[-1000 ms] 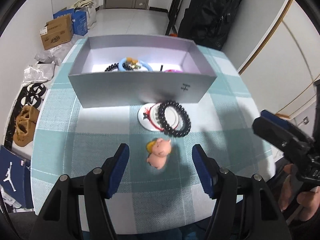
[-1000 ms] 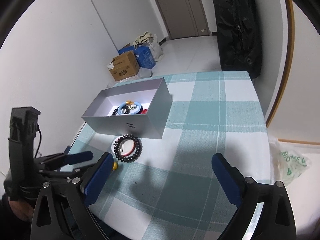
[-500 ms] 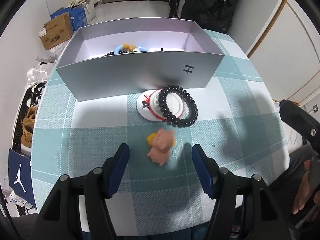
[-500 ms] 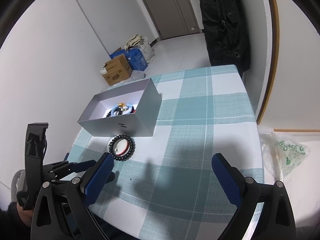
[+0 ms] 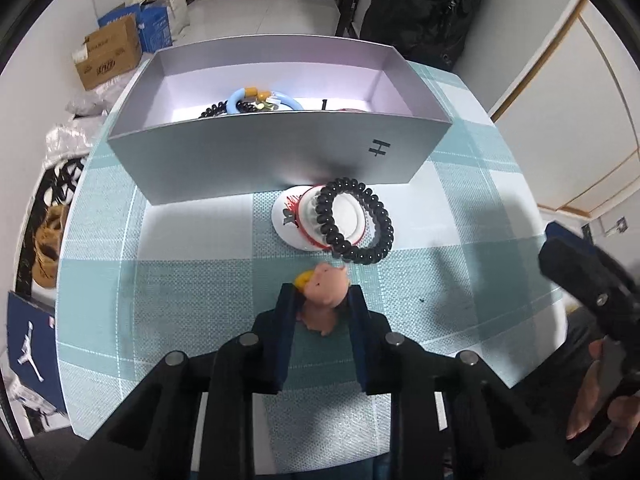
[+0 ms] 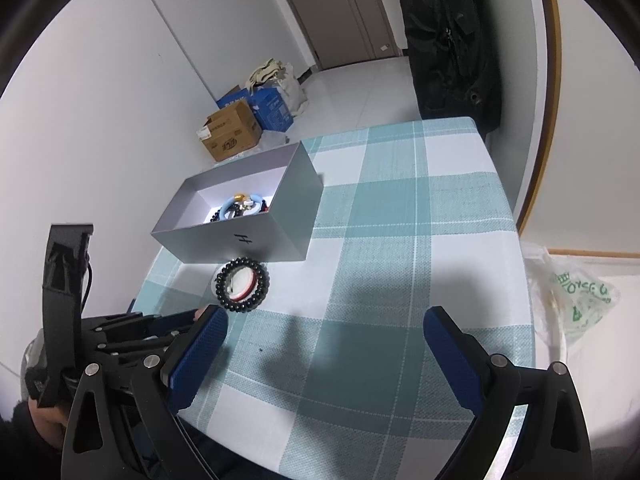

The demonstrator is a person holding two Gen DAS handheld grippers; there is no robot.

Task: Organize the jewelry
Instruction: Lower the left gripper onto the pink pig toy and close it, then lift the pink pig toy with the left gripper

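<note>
Jewelry still outside the grey box [image 5: 280,152] comes to three pieces: a pink pig charm [image 5: 324,296], a black bead bracelet [image 5: 356,220] and the white round piece [image 5: 304,220] the bracelet lies across, all on the checked tablecloth [image 5: 180,280] just in front of the box's near wall. Inside the box we can see a light blue bangle [image 5: 260,100] and some dark beads.

Our left gripper [image 5: 320,300] has its blue pads on either side of the pig charm and appears to pinch it; the charm's snout sticks out forward, almost touching the bracelet. Our right gripper [image 6: 324,344] hangs over bare cloth with its jaws spread wide and nothing between them.

We judge the step in hand to be lifting the charm into the box. To do it well, we should make sure the pads hold the pig's body and not just its edge, since it looks soft and rounded and could squirt out. We should rise straight up first so the snout does not drag the bracelet, clear the box's near wall with room to spare, then let go low over a bare patch of the box floor, away from the bangle.
</note>
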